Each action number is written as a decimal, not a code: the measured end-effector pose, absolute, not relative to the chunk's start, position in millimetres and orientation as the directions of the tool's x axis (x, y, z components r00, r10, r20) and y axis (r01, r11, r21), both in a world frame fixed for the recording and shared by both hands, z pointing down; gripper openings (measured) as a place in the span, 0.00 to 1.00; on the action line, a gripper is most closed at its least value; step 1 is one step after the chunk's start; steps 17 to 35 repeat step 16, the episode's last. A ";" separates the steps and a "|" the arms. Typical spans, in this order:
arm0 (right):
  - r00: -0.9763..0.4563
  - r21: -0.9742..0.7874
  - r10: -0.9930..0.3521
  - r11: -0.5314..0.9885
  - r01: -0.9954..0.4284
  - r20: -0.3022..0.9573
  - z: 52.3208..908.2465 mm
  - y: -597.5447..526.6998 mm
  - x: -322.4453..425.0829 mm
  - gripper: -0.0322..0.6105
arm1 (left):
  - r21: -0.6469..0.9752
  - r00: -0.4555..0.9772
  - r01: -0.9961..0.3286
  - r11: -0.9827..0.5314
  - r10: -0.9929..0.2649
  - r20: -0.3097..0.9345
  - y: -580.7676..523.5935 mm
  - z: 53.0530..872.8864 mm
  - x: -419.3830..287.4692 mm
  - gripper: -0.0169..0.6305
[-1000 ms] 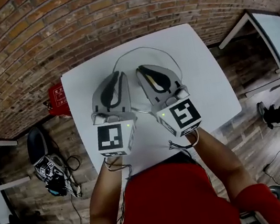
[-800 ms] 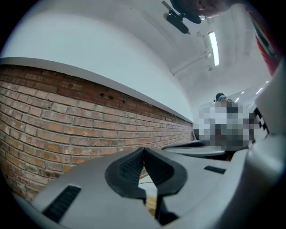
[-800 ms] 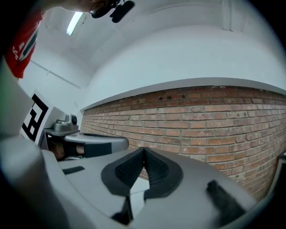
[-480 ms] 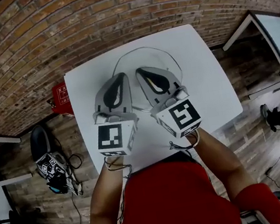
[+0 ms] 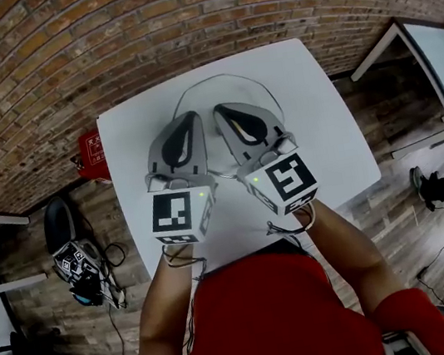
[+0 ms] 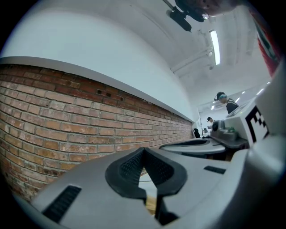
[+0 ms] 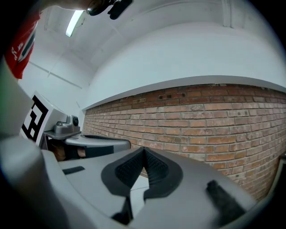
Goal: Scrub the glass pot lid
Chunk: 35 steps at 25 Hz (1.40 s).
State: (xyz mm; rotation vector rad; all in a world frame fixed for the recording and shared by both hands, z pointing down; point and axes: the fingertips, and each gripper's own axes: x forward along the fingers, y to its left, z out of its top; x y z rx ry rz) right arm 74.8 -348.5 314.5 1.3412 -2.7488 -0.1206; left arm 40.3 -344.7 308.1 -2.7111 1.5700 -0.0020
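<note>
1. Person (image 5: 272,324) in a red top, standing at the near edge of the white table (image 5: 321,114), one forearm reaching to each gripper.
2. Left gripper (image 5: 192,118), over the table's middle, just left of centre, marker cube toward the near edge. Its ribbed pads (image 6: 132,166) are pressed together at the tip with nothing between them.
3. Right gripper (image 5: 219,111), over the table's middle, just right of centre and near the left gripper. Its ribbed pads (image 7: 129,170) also meet at the tip and hold nothing.
4. Glass pot lid (image 5: 226,92), lying flat on the table's middle and far half. It is clear with a thin round rim. Both gripper tips fall inside its outline. Contact cannot be told.
5. Red box (image 5: 92,156), just beside the table's left edge.
6. Brick wall (image 5: 179,19), beyond the table's far edge.
</note>
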 end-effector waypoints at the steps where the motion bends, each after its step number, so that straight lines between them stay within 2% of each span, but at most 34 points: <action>1: -0.614 0.107 -0.788 0.614 -0.782 0.040 314.2 -349.1 75.1 0.10 | -0.007 0.497 -0.868 -0.497 -0.868 -0.002 -345.3 308.0 40.4 0.05; 35: -0.607 0.112 -0.792 0.610 -0.784 0.065 319.5 -355.6 83.0 0.10 | 0.004 0.487 -0.873 -0.487 -0.873 0.003 -350.2 311.3 40.9 0.05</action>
